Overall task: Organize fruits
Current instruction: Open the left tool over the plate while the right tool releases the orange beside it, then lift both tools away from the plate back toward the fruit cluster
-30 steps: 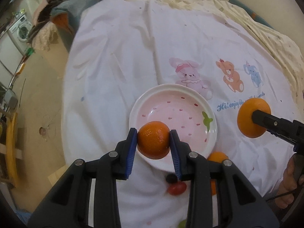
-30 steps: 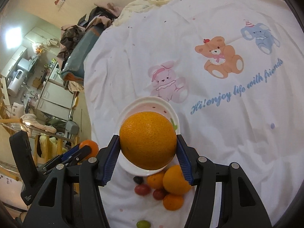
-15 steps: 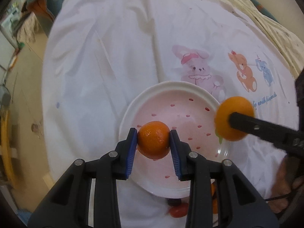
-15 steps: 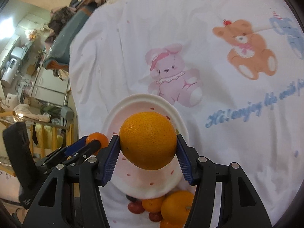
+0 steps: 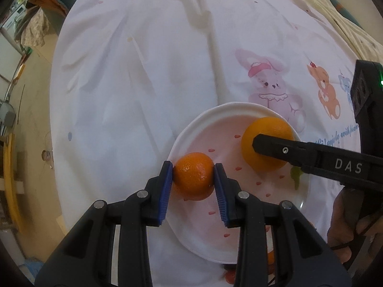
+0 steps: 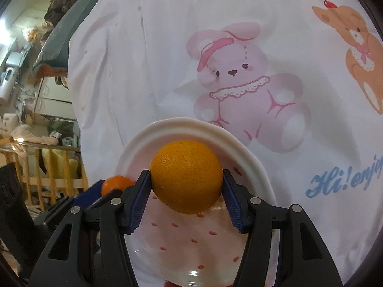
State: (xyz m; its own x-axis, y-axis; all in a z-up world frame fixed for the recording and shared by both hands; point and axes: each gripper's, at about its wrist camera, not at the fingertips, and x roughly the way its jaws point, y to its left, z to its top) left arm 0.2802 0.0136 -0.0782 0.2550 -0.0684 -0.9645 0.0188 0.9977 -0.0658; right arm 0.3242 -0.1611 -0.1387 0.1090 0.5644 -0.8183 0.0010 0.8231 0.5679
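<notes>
The left gripper (image 5: 193,176) clamps a small round orange mandarin (image 5: 193,175) over the near rim of the pink strawberry-print plate (image 5: 191,129), while beyond it the right gripper (image 6: 186,191) clasps a larger yellow-orange orange (image 6: 186,183) above the plate's far side.

Place: a lived-in home, bedroom-like.
Surface: white sheet (image 6: 148,55) printed with a pink bunny (image 6: 241,81) and bear (image 6: 359,47).
At 10 o'clock: piled clothes (image 6: 64,2), white cabinets (image 6: 51,95).
At 9 o'clock: wooden railing (image 6: 40,167).
</notes>
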